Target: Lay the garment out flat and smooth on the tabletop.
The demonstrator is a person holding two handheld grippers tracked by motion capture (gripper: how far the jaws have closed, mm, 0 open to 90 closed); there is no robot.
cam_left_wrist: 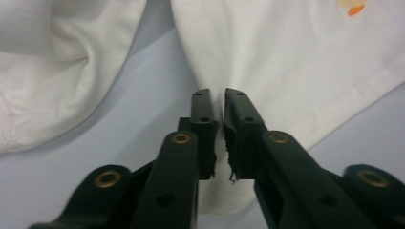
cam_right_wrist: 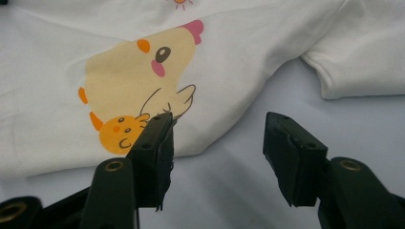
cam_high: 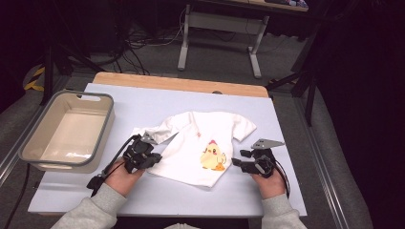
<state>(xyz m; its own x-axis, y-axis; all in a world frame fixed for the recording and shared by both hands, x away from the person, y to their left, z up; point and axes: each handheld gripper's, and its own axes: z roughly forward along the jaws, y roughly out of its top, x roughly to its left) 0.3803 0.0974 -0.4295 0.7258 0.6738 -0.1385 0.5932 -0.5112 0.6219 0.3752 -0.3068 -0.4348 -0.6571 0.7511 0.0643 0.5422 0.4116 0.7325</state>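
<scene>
Your left gripper (cam_left_wrist: 217, 102) stands barely parted over the T-shirt's (cam_high: 200, 143) edge, gripping nothing. Your right gripper (cam_right_wrist: 217, 143) is open beside the hem, near the table's (cam_high: 157, 198) front edge.

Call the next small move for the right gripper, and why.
Probably ease the right gripper forward and close on the white T-shirt's side edge. Its jaws stand open over bare table mat, with the hem just ahead beside the chick print; the left gripper sits at the opposite edge, jaws nearly together.
</scene>
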